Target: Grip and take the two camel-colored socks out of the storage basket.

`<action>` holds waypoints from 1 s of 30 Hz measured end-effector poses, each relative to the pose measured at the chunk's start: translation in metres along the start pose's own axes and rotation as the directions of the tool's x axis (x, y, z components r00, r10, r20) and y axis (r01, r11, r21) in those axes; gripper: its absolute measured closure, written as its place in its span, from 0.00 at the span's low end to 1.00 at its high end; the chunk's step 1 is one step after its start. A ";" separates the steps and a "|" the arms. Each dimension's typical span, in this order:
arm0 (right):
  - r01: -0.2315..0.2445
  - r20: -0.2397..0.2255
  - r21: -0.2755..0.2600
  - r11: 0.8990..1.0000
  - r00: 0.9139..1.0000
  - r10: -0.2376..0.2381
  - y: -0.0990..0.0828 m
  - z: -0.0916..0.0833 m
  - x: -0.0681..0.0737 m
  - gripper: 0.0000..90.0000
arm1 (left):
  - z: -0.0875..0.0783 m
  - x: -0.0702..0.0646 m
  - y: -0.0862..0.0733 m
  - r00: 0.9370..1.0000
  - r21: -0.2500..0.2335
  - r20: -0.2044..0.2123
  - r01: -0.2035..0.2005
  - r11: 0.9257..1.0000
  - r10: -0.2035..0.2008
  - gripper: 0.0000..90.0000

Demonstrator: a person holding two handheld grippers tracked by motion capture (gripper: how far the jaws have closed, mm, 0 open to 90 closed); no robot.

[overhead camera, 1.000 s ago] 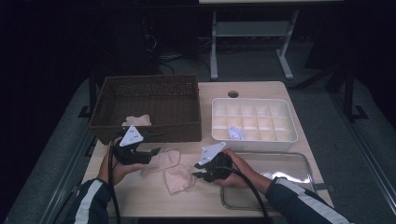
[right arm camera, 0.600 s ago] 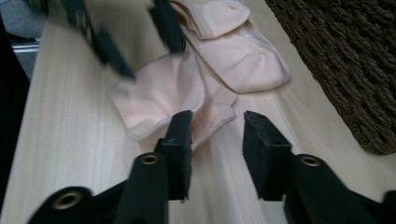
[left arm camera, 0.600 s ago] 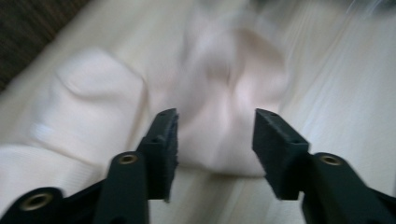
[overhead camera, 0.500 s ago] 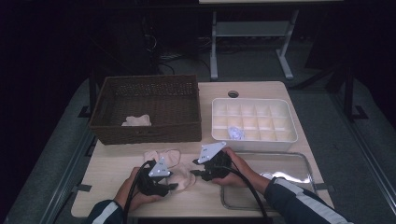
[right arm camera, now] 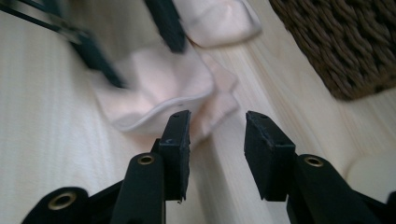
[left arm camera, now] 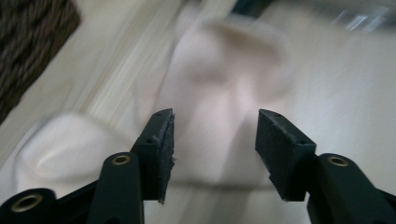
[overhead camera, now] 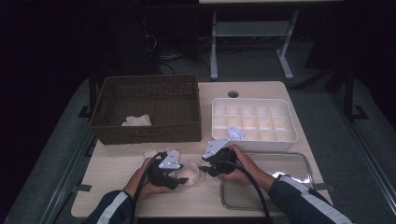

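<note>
Pale pink cloth [overhead camera: 189,175], soft and rumpled, lies on the light wooden table [overhead camera: 112,175] between the two hands, near the front edge. The left gripper [overhead camera: 180,176] stands over it, its black jaws apart with cloth between them but not pinched; they have just been opening a little. The right gripper [overhead camera: 205,169] sits just beside the cloth's edge, its jaws parted and holding nothing, the left pad [right arm camera: 175,140] near a folded hem. One shiny metal tray [overhead camera: 299,163] lies by the right hand. Farther back stand one dark woven basket [overhead camera: 144,133] with another pale cloth [overhead camera: 137,121] inside, and one white plastic box [overhead camera: 254,140] divided into many small square cells.
</note>
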State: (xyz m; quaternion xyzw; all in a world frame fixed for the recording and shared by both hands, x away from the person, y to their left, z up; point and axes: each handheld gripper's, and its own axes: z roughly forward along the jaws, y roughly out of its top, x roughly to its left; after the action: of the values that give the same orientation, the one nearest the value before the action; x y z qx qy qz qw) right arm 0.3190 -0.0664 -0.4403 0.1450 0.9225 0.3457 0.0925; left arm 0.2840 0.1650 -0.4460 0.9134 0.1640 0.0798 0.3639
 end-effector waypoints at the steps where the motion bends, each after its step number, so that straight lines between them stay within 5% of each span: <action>1: -0.011 -0.002 0.000 1.000 1.000 0.011 0.000 0.000 -0.001 0.67 | -0.002 -0.005 0.004 1.000 -0.020 0.002 0.004 1.000 -0.004 0.50; 4: -0.004 0.008 -0.006 1.000 1.000 0.004 0.000 -0.001 -0.003 0.66 | 0.002 -0.016 0.013 0.999 -0.030 0.030 0.011 0.999 -0.010 0.51; 9: 0.004 0.014 -0.021 1.000 1.000 -0.003 0.002 0.000 0.000 0.64 | 0.027 -0.025 0.020 1.000 0.034 0.011 0.018 0.999 -0.019 0.56; 13: -0.004 0.010 -0.027 1.000 1.000 0.005 0.002 0.000 -0.001 0.65 | 0.034 -0.022 0.020 1.000 0.066 0.001 -0.003 0.998 0.003 0.82; 15: -0.010 0.005 -0.023 1.000 1.000 0.010 0.002 0.002 -0.001 0.66 | 0.034 -0.022 0.020 1.000 0.067 0.023 -0.005 0.998 0.004 0.93; 21: -0.019 0.013 -0.024 1.000 1.000 0.019 0.003 0.008 -0.001 0.70 | 0.030 -0.027 0.019 0.997 0.045 0.072 -0.011 0.999 0.008 0.97; 30: 0.015 0.020 0.033 0.999 1.000 -0.016 -0.003 0.022 0.001 0.71 | -0.007 -0.026 0.011 0.999 -0.052 0.034 0.019 0.998 -0.018 0.95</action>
State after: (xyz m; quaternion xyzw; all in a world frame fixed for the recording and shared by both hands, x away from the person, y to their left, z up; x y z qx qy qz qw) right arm 0.3232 -0.0545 -0.4588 0.1428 0.9281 0.3284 0.1020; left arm 0.2607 0.1525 -0.4339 0.9032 0.1642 0.0653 0.3911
